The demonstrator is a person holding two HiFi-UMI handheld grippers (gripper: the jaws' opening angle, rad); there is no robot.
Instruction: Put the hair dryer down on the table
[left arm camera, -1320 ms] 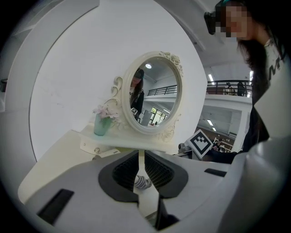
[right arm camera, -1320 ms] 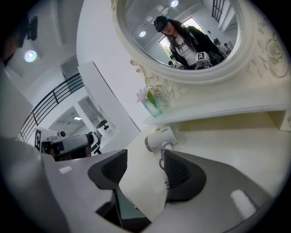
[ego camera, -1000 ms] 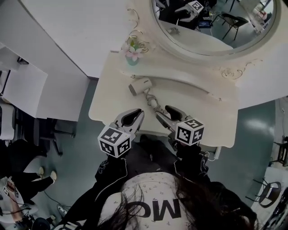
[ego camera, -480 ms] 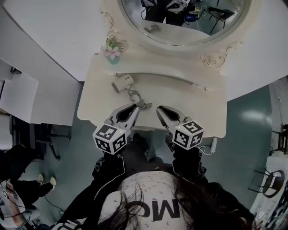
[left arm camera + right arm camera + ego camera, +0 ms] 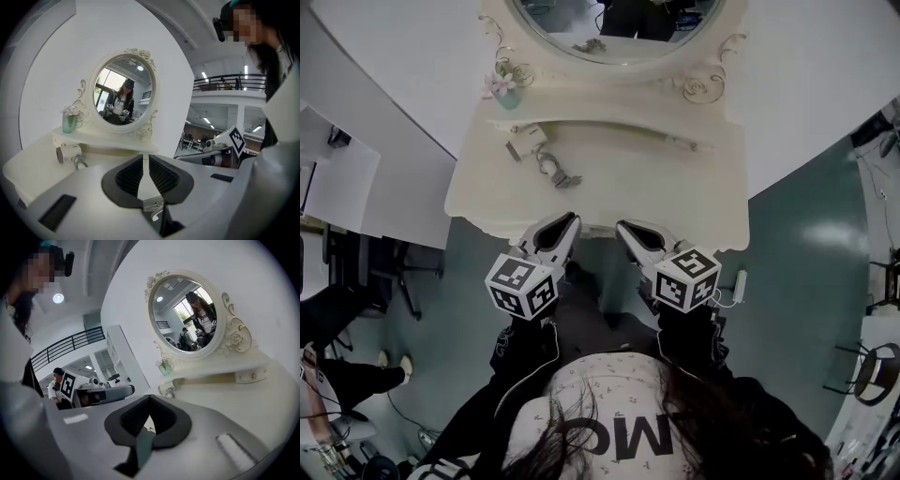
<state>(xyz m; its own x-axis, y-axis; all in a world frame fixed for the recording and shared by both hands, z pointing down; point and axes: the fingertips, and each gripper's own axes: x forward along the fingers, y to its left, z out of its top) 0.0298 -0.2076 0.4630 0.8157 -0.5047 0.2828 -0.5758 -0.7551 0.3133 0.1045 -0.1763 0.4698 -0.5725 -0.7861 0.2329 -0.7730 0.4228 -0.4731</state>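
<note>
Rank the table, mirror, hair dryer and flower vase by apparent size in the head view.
1. table
2. mirror, though the frame's top cuts it off
3. hair dryer and flower vase look alike; not ranked.

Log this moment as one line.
hair dryer: lying on dressing table, released | left gripper: narrowly open, empty | right gripper: just closed, shut, empty

Black jacket sleeves (image 5: 525, 352), pale top (image 5: 609, 394) with dark lettering, long hair. Left gripper (image 5: 567, 221), right gripper (image 5: 625, 228): grey shells, black ribbed pads, black-and-white marker cubes (image 5: 522, 287).
</note>
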